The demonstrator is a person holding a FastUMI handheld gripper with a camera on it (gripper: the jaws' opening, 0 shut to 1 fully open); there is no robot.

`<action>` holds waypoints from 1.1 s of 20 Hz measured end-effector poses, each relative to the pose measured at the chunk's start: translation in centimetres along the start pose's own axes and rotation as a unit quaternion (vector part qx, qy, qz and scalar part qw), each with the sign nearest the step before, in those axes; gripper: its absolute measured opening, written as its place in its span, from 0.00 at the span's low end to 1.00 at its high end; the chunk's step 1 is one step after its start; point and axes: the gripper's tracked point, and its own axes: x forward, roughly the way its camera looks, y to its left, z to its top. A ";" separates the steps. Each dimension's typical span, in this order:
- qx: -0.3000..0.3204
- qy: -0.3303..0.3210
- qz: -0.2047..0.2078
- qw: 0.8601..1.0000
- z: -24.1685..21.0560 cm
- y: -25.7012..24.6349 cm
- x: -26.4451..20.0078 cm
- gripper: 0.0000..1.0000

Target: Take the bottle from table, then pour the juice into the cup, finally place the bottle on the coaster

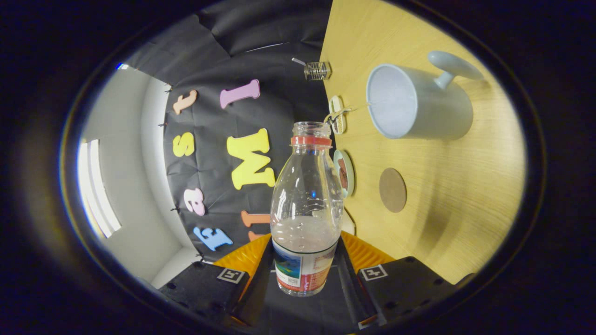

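My gripper point(305, 253) is shut on a clear plastic bottle point(305, 204), its fingers point(247, 258) pressing on both sides of the labelled lower part. The bottle has a red neck ring and no cap, and pale juice fills its lower third. The view is rolled, so the wooden table point(447, 218) stands like a wall beside the bottle. A pale grey cup point(419, 104) with a handle stands on the table, beyond the bottle's mouth and off to the side. A round brown coaster point(392, 190) lies flat on the table between the cup and my fingers.
Along the table's far edge, by the black cloth wall, sit a small glass jar point(317, 70) and two small round items point(344, 173). A white wall with a window point(100, 190) lies past the cloth.
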 end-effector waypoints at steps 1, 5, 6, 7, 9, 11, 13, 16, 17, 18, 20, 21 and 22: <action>0.010 -0.001 0.004 1.000 0.1 0.4 0.0 0.75; 0.024 -0.003 0.008 1.000 0.3 0.9 -0.1 0.75; 0.027 -0.001 0.009 1.000 0.3 1.0 -0.1 0.75; 0.028 0.000 0.009 1.000 0.3 1.0 -0.1 0.75; 0.033 -0.001 0.009 0.999 0.4 1.0 -0.3 0.75; 0.036 0.001 0.009 0.999 0.4 1.1 -0.4 0.75; 0.039 0.002 0.009 0.999 0.3 1.1 -0.3 0.75; 0.048 0.006 0.009 0.999 0.1 1.2 -0.1 0.75; 0.050 0.007 0.007 0.999 0.0 1.0 -0.3 0.75; 0.052 0.007 0.008 0.999 -0.1 1.1 -0.3 0.75; 0.058 0.008 0.011 0.998 -0.1 1.5 -0.4 0.75; 0.060 0.007 0.012 0.998 -0.1 1.6 -0.4 0.75; 0.063 0.007 0.013 0.998 0.0 1.7 -0.4 0.75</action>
